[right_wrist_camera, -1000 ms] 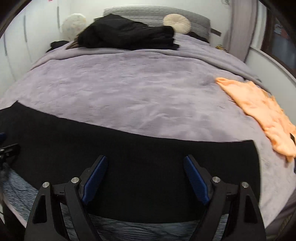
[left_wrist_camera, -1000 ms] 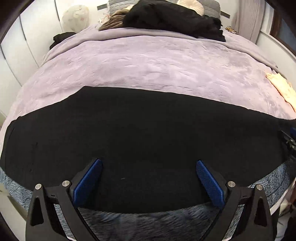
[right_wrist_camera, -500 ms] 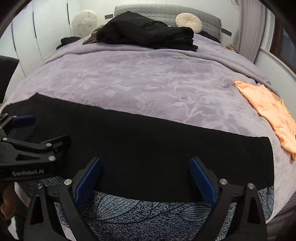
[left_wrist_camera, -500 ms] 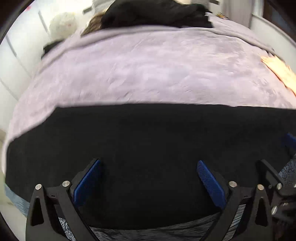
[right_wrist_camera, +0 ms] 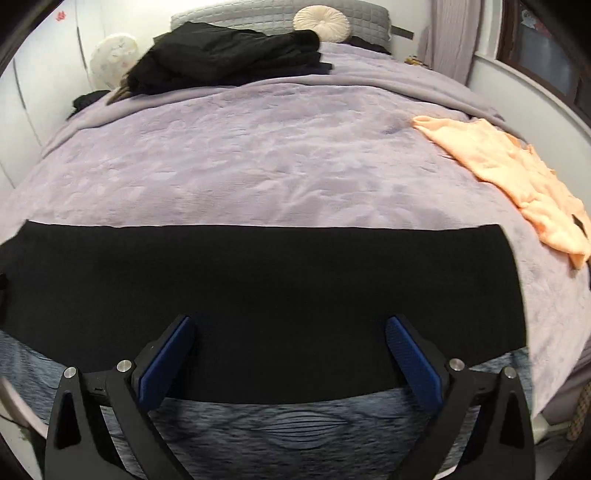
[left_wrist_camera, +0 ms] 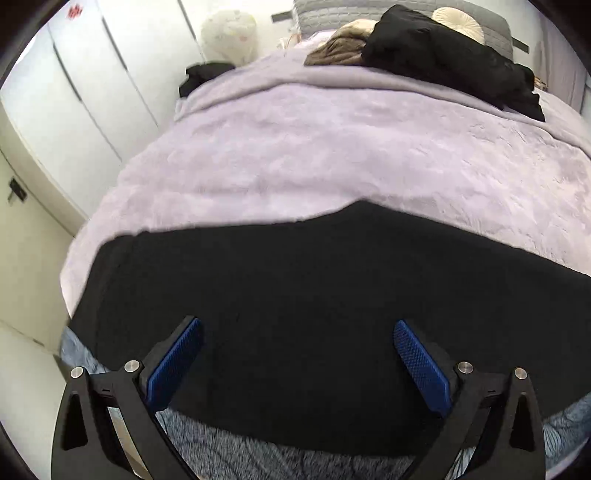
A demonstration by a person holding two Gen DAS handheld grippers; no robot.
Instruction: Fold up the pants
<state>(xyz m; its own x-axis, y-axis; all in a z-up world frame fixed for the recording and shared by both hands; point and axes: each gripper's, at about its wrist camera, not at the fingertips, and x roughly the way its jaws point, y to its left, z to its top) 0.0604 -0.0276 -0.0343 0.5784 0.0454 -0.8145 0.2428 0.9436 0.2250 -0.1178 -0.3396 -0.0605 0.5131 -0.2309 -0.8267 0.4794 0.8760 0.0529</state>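
One pair of black pants (right_wrist_camera: 258,291), one peach garment (right_wrist_camera: 517,177), one dark clothes heap (right_wrist_camera: 229,55), apparently two round cushions (right_wrist_camera: 321,18) (right_wrist_camera: 114,59) are lying on one bed (right_wrist_camera: 277,166).

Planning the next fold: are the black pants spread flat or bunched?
Spread flat: the black pants lie as one smooth strip across the bed, with straight edges.

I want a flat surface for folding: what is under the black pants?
The black pants lie on the lilac blanket, their near edge over a grey patterned cover. What lies beneath their middle is covered.
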